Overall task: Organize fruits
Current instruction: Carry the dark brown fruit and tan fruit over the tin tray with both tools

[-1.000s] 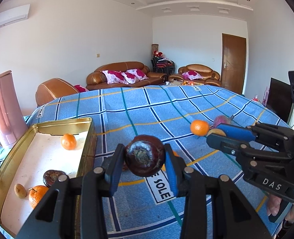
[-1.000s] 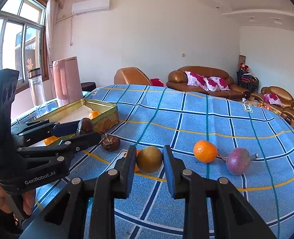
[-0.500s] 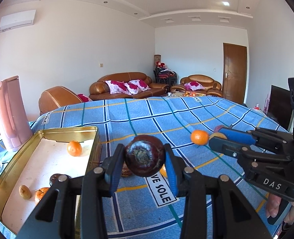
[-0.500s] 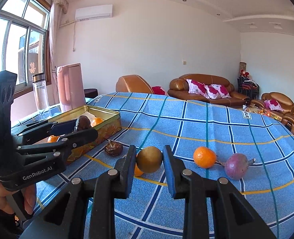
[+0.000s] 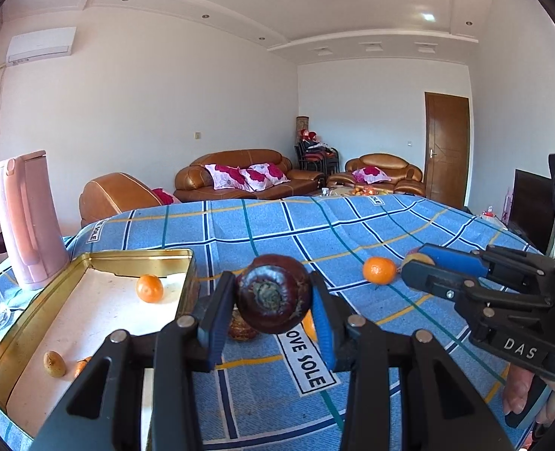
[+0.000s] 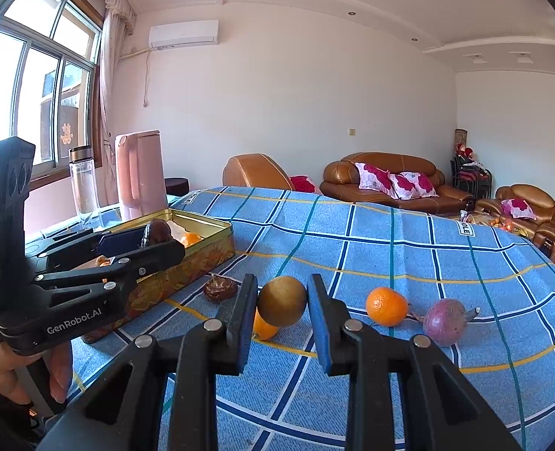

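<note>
While both my grippers hold fruit, neither is in the tin [image 5: 100, 263].
Left gripper [image 5: 273, 300] clamps a dark fruit [image 5: 273, 293]; right gripper [image 6: 282, 302] pinches a brown pear [image 6: 282, 301].

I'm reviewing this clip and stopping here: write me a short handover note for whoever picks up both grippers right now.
Left gripper: shut on a dark purple round fruit, held above the cloth just right of the gold tin.
Right gripper: shut on a brown round fruit, lifted over the blue checked tablecloth.
In the tin: an orange, a small brown fruit, and another orange partly hidden by the left gripper.
Still on the cloth: an orange, a purple bulb-shaped fruit, a dark brown fruit beside the tin, and an orange one behind the right gripper.
Left to do: place both held fruits, then probably collect the rest.
</note>
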`<state>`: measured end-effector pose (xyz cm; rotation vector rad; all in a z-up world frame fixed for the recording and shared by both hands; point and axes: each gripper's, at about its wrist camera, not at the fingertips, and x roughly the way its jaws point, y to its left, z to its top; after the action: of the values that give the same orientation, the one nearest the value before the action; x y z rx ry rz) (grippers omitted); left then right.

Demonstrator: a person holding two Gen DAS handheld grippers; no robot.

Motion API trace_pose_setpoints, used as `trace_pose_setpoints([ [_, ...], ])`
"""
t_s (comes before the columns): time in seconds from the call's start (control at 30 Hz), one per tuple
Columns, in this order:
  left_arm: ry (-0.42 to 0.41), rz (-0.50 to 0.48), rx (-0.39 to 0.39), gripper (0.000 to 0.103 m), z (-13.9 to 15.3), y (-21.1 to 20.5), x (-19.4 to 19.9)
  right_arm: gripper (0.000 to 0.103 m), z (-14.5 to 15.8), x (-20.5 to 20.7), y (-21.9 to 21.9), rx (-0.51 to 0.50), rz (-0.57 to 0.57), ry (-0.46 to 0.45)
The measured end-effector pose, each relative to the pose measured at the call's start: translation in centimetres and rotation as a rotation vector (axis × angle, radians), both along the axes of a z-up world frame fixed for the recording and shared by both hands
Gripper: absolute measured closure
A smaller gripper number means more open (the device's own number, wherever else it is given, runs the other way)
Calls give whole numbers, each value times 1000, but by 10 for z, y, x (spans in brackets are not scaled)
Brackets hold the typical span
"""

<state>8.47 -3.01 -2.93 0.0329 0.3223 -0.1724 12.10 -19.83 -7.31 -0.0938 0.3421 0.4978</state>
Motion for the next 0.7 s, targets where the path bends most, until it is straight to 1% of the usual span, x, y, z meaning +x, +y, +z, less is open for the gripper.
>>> trace_pose_setpoints([
  [0.2,-24,21,9,62,1,-1,-5,74,1,-5,-3,9,5,-24],
  [0.37,-28,39,14,62,2,0,-5,74,2,-8,-4,16,7,-43],
  [0.6,-36,61,48,62,2,-4,-9,74,2,-10,-5,17,7,-47],
  [0.7,-32,70,47,62,2,-4,-9,74,2,-10,-4,16,6,-47],
])
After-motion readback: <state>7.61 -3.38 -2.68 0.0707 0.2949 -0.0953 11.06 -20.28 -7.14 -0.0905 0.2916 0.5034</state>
